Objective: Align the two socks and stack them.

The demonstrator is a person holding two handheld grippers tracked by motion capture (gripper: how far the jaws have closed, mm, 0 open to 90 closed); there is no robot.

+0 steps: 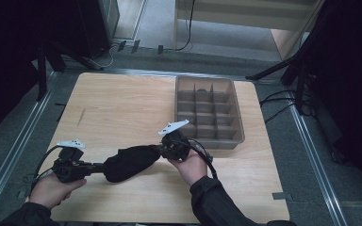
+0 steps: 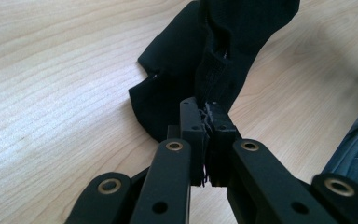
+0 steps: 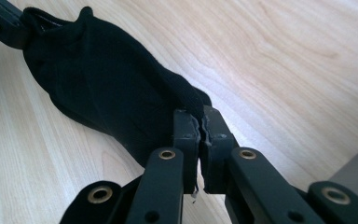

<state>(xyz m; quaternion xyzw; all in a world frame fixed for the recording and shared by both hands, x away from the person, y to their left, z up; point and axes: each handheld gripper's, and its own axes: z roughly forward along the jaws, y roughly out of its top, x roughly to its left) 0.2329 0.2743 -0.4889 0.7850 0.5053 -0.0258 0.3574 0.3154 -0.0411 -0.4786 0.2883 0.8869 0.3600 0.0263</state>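
A black sock (image 1: pixel 129 162) stretches between both grippers, just in front of the grey divided tray (image 1: pixel 238 117) on the surface (image 1: pixel 122 108). The left gripper (image 2: pixel 206 122) pinches one end, showing a frayed hem; the right gripper (image 3: pixel 200 126) is clamped on the other end.
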